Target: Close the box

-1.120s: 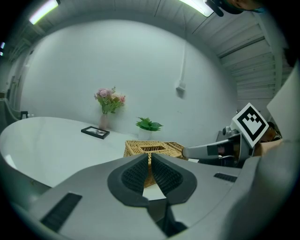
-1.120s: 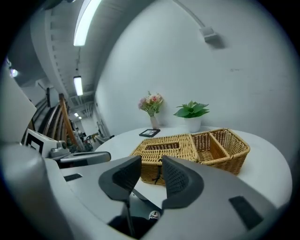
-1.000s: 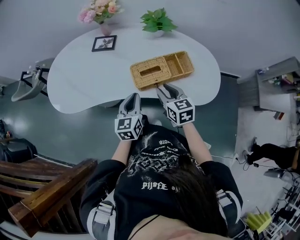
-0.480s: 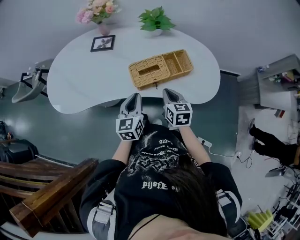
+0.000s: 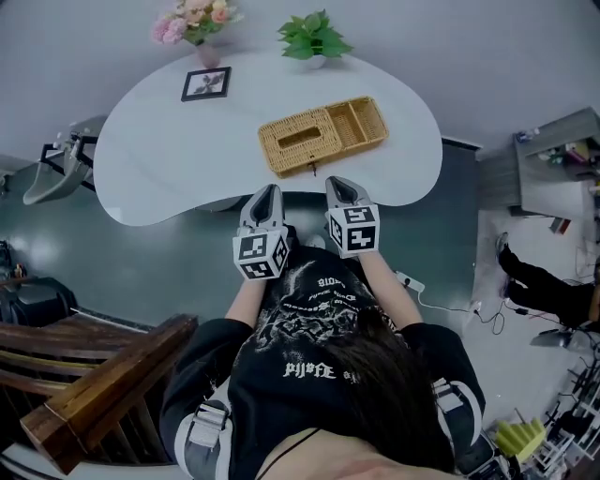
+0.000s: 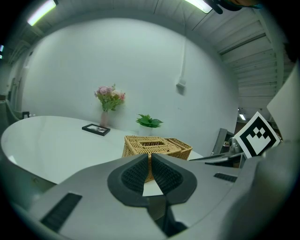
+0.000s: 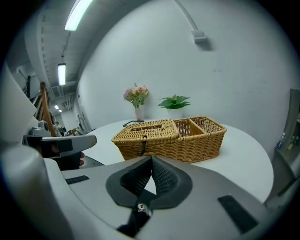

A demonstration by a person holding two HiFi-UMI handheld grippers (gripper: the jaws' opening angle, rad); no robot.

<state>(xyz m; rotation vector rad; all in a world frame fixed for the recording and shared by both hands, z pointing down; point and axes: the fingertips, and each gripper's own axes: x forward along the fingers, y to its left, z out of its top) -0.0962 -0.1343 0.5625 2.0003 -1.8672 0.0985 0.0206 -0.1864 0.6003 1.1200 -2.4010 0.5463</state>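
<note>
A woven wicker box (image 5: 323, 135) lies on the white table (image 5: 178, 150), its slotted lid down over the left part and two uncovered compartments at the right end. A small dark latch hangs at the front of the box (image 7: 169, 138). Both grippers hover side by side at the table's near edge, short of the box. My left gripper (image 5: 265, 198) is shut with nothing between its tips. My right gripper (image 5: 339, 187) is also shut and empty, just in front of the latch. The box (image 6: 156, 148) shows beyond the left gripper's (image 6: 150, 156) closed tips.
A framed picture (image 5: 207, 84), a vase of pink flowers (image 5: 199, 26) and a green potted plant (image 5: 314, 41) stand along the table's far edge. A chair (image 5: 61, 164) sits at the left, wooden furniture (image 5: 98, 389) at the lower left.
My right gripper has shut and drawn back from the box front toward the table's near edge. The left gripper has barely moved.
</note>
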